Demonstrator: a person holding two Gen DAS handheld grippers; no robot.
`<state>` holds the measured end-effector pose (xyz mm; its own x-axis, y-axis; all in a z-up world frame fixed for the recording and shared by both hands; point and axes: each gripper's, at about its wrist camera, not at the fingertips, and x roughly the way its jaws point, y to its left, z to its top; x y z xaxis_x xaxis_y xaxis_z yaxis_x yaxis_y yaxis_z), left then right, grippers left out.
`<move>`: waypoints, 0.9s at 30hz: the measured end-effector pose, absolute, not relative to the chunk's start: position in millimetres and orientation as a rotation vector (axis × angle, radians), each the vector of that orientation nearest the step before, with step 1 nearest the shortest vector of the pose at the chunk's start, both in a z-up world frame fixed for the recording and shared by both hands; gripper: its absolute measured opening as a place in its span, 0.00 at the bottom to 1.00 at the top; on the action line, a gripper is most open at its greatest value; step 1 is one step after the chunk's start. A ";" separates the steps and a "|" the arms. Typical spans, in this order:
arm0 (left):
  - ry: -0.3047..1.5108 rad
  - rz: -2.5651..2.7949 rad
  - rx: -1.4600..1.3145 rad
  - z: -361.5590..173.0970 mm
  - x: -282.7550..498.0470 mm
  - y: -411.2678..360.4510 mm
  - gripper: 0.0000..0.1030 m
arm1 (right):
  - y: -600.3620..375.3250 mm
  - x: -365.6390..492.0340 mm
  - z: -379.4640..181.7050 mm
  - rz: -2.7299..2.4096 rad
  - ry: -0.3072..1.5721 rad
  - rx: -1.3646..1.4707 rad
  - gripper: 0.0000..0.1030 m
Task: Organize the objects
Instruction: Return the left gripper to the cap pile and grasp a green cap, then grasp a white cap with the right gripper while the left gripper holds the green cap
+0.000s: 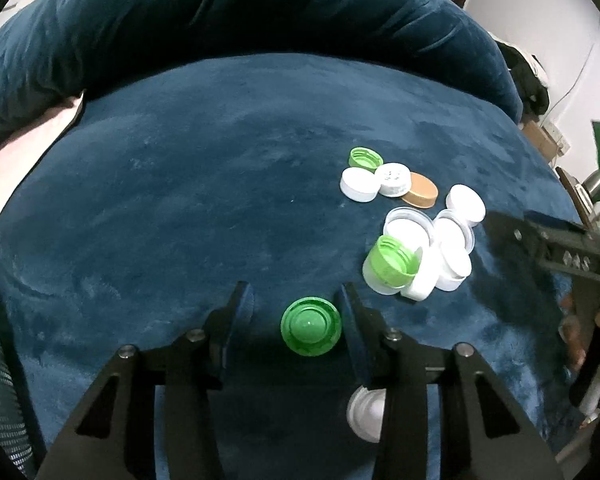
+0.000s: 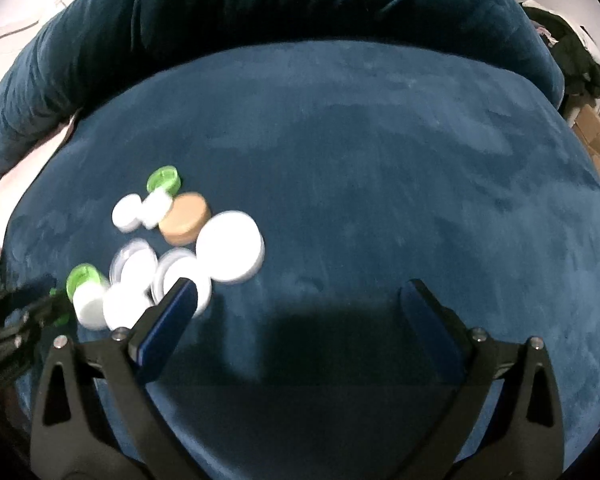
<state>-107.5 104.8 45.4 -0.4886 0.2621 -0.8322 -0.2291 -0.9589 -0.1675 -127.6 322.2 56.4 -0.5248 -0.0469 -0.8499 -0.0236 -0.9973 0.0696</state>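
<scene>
A pile of bottle caps lies on a blue velvet cushion. A green cap sits between my left gripper's open fingers, touching the right finger, not clamped. Beyond it lie a light green cap on white lids, a tan lid, white caps and a small green cap. My right gripper is open and empty; its left finger overlaps a white lid. The tan lid and a large white lid lie beyond it.
A dark blue backrest rises behind the cushion. A white cap lies under my left gripper. The right gripper's body shows at the right edge of the left wrist view. Boxes stand off to the right.
</scene>
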 end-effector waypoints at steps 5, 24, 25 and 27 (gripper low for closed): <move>-0.046 2.479 -1.402 45.1 -107.8 100.3 0.44 | 312.4 -144.2 55.5 -2.766 -0.104 1.522 0.99; -0.069 2.465 -1.415 40.2 -106.2 86.7 0.55 | 311.5 -126.1 44.8 -2.785 -0.028 1.583 0.56; -0.074 2.461 -1.415 39.8 -106.2 85.8 0.54 | 311.4 -124.9 46.5 -2.785 -0.028 1.574 0.43; -0.089 2.460 -1.419 39.6 -106.6 82.7 0.45 | 312.1 -120.1 52.5 -2.783 -0.061 1.554 0.40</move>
